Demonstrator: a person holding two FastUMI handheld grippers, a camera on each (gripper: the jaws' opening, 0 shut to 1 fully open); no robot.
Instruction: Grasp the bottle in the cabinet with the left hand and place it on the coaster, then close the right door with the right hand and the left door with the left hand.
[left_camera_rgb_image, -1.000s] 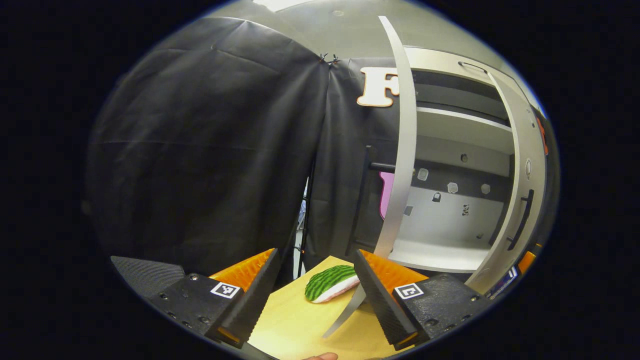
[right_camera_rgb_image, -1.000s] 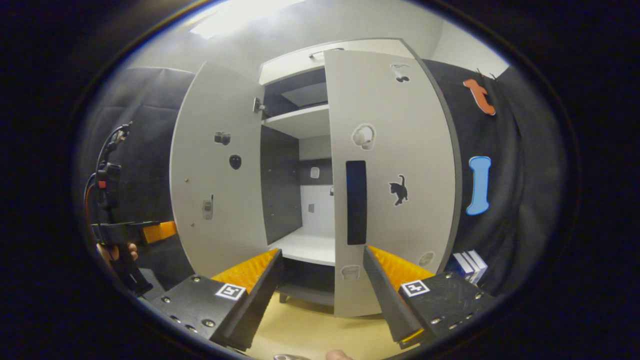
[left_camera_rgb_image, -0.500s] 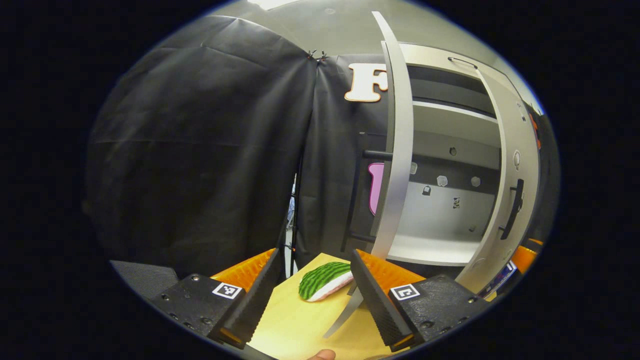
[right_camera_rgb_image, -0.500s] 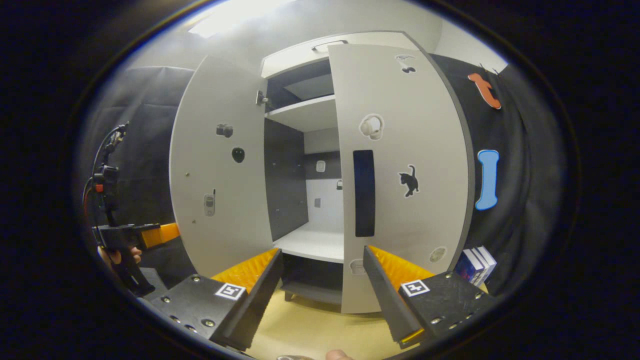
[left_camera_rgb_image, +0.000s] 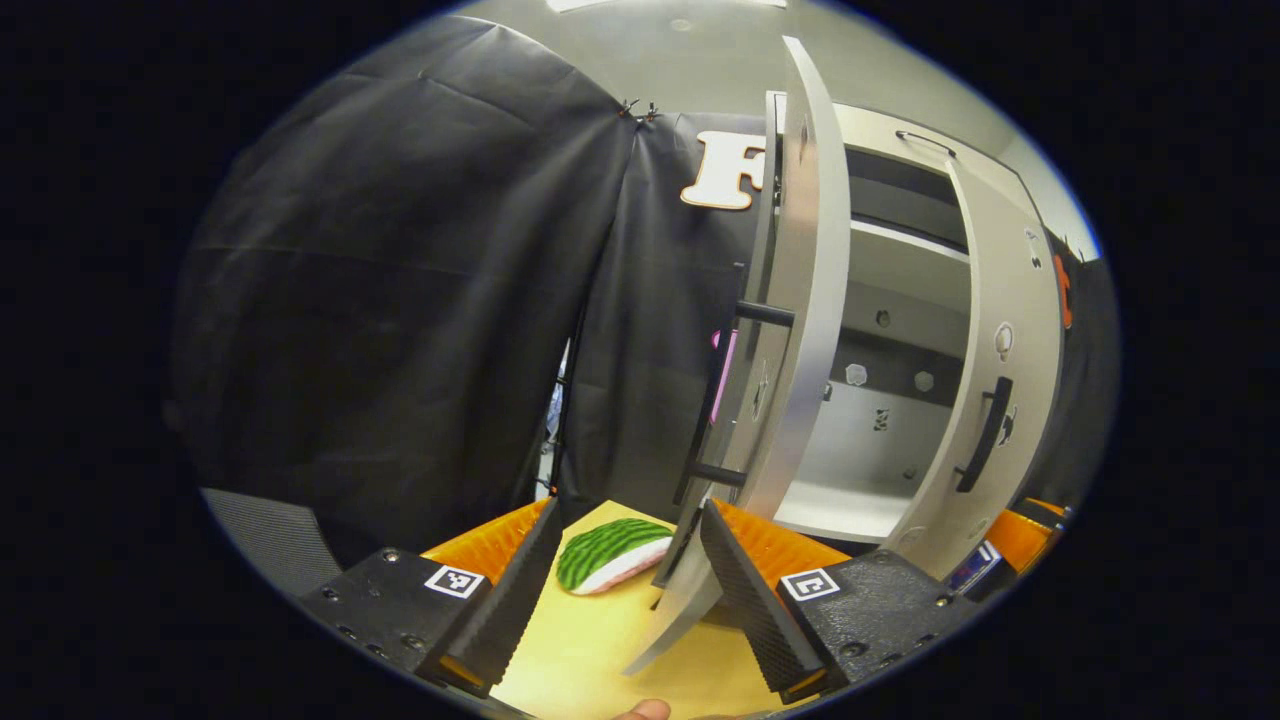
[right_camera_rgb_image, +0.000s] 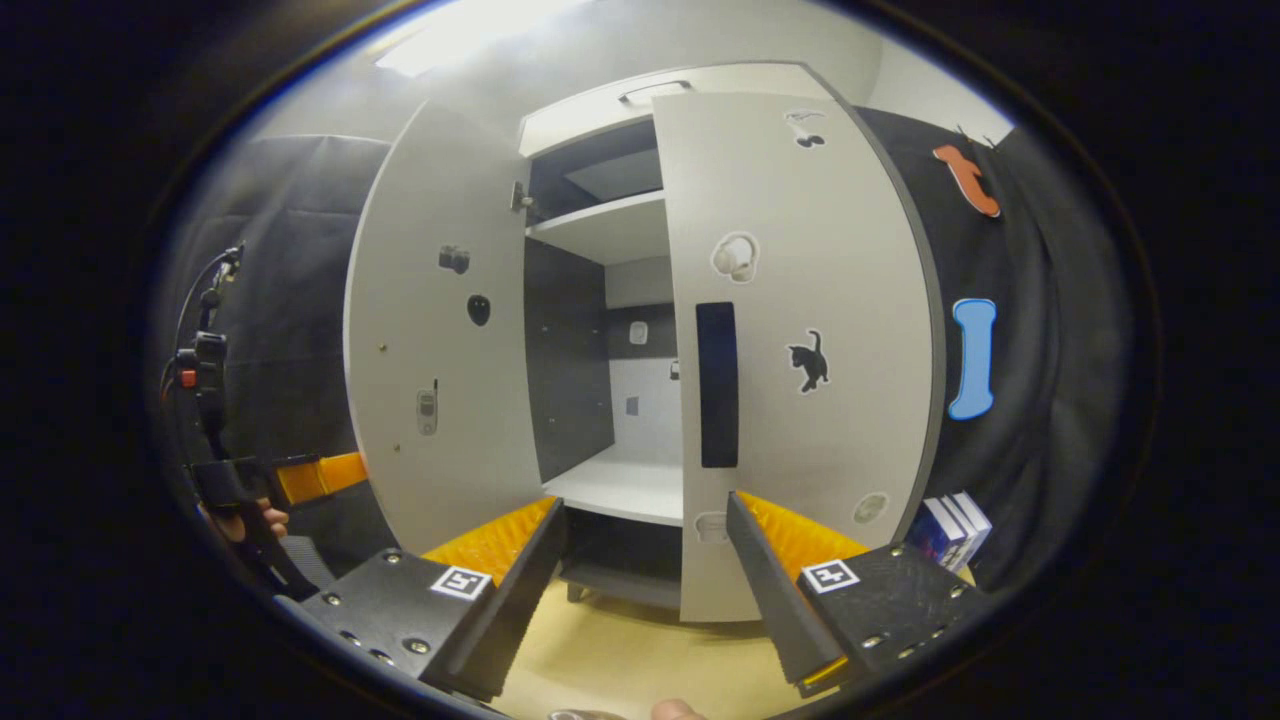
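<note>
The cabinet stands with its 2 doors part-open in the right gripper view, its lower shelf bare; no bottle or coaster can be made out, so where the bottle rests cannot be told. The right door has swung slightly further toward shut than 1 second ago, though a gap remains. In the left gripper view the left door, edge-on a second ago, now shows its outer face and black handle, having turned inward. By this reading the task is at the door-closing stage.

The left claw sits wide open and empty at the door's lower edge, just beside a watermelon-slice toy on the desk. The right claw is likewise wide open, gripping nothing.
</note>
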